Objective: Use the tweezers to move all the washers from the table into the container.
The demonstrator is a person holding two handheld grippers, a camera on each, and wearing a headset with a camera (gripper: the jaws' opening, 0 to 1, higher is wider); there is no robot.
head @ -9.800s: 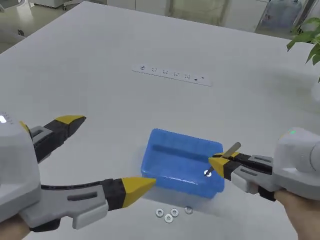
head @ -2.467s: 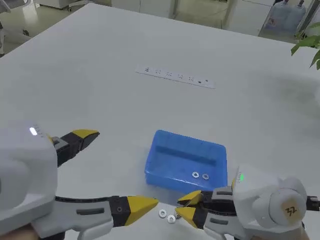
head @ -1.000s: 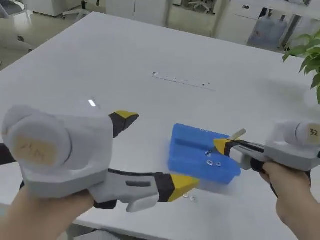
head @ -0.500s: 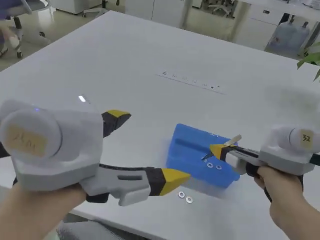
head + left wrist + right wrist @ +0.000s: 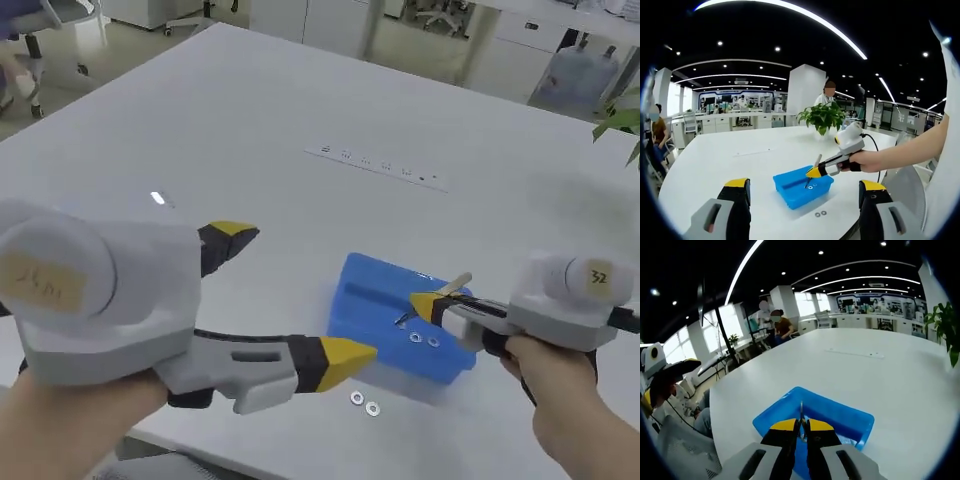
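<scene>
While the right hand-held gripper (image 5: 422, 305) clamps tweezers (image 5: 458, 283) above the container (image 5: 350, 322) (left hand-held gripper (image 5: 298, 292) gaping), washers (image 5: 364, 403) lie nearby.

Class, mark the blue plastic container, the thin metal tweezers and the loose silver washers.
blue plastic container (image 5: 365, 305): head view, bare left part.
thin metal tweezers (image 5: 458, 283): head view, upper end.
loose silver washers (image 5: 357, 398): head view, left washer.
</scene>
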